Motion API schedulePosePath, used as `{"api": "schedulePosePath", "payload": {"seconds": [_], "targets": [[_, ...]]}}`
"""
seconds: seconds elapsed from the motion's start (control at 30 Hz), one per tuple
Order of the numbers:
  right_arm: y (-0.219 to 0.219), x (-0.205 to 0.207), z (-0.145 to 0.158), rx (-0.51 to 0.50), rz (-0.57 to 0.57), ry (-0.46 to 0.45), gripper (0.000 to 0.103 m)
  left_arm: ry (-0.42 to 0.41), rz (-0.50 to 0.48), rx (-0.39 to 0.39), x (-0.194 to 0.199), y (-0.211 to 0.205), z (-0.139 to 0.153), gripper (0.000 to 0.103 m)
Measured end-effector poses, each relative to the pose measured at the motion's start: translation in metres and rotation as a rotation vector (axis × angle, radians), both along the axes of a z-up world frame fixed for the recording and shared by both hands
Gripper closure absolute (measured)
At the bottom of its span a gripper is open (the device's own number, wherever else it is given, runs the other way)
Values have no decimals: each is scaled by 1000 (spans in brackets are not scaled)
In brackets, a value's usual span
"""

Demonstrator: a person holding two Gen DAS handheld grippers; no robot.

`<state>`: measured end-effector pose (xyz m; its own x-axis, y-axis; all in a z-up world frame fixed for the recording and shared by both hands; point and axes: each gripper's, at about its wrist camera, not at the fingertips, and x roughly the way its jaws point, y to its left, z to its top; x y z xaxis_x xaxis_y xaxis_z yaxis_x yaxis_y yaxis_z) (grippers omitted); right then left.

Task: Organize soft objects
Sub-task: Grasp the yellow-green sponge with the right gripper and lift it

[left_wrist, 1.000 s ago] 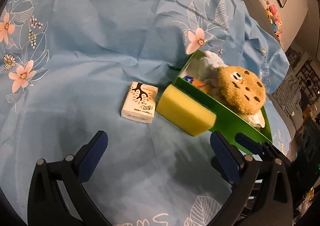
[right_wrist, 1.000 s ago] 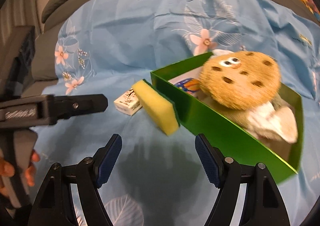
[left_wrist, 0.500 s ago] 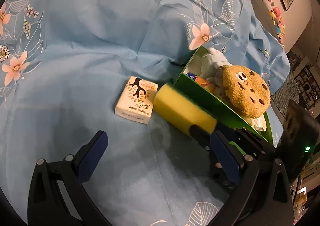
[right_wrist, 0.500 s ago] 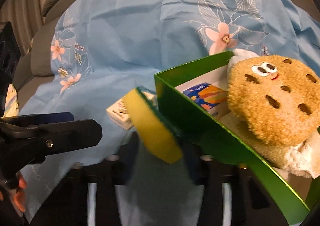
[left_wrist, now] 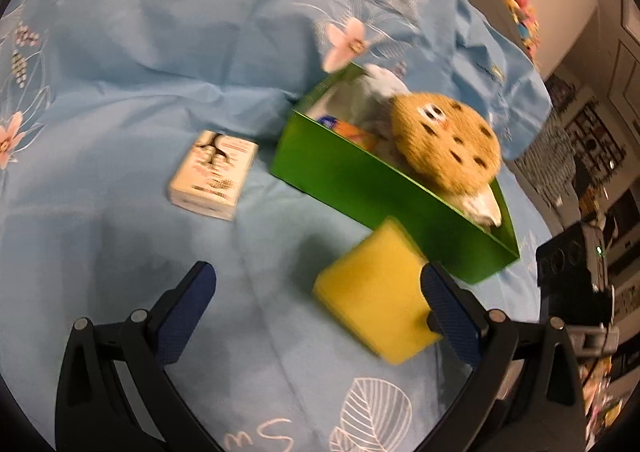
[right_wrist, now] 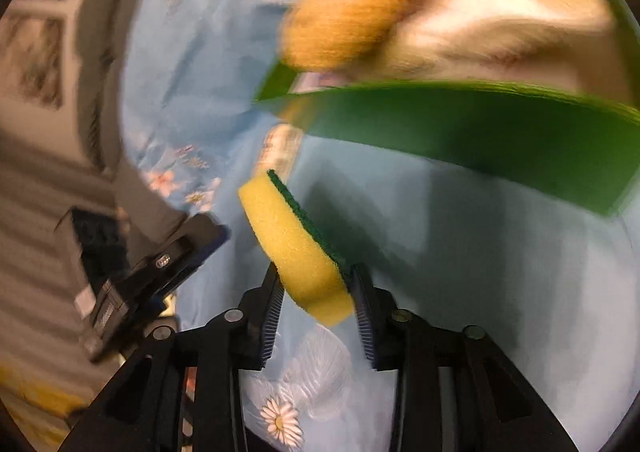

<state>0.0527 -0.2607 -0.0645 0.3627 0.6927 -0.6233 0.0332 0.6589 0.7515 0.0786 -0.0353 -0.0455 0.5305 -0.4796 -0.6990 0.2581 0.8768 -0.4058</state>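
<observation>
Beside green box (left_wrist: 384,188) | right gripper (right_wrist: 318,298) clamps yellow sponge (right_wrist: 296,248) | left gripper (left_wrist: 320,300) agape, empty

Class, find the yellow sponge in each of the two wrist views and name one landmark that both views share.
Left wrist view: the yellow sponge sits lower right of centre, below the green box.
Right wrist view: the sponge sits lower centre, gripped between the pads of the right hand-held gripper.
Shared landmark: the green box, with the cookie plush inside.

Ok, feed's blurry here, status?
Right gripper shut on sponge, clear of cloth. Left gripper open, empty. Green box wall ahead; tissue pack still out.
</observation>
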Motion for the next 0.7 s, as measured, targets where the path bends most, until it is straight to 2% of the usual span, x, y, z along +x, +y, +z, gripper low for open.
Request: {"api": "schedulePosePath", "payload": {"seconds": [0.03,0.07,0.1,0.23,0.37,0.43,0.63,0.7], "targets": [[-5,-3,0,-59,-33,6,60,-1,-10,9,-1,-5,-1,1],[-9,-9,4,-155,-67,-21,60,-4,-16,20,-3,-8,-2,1],[-10,-14,8,-196,-74,-51,60,-7,-21,32,-3,-12,-4,1],[2,-30,22,-327,-43,-186,60,0,-25,46,2,-22,-12,1],[27,-40,34,-463,35,-331,60,1,-35,45,6,-33,-17,1],[34,-37,34,-524,51,-366,60,5,-45,42,8,-39,-20,1],[32,-29,25,-567,71,-389,60,10,-62,58,15,-50,-28,1],[32,-25,25,-557,85,-398,52,14,-66,50,17,-52,-29,1]]}}
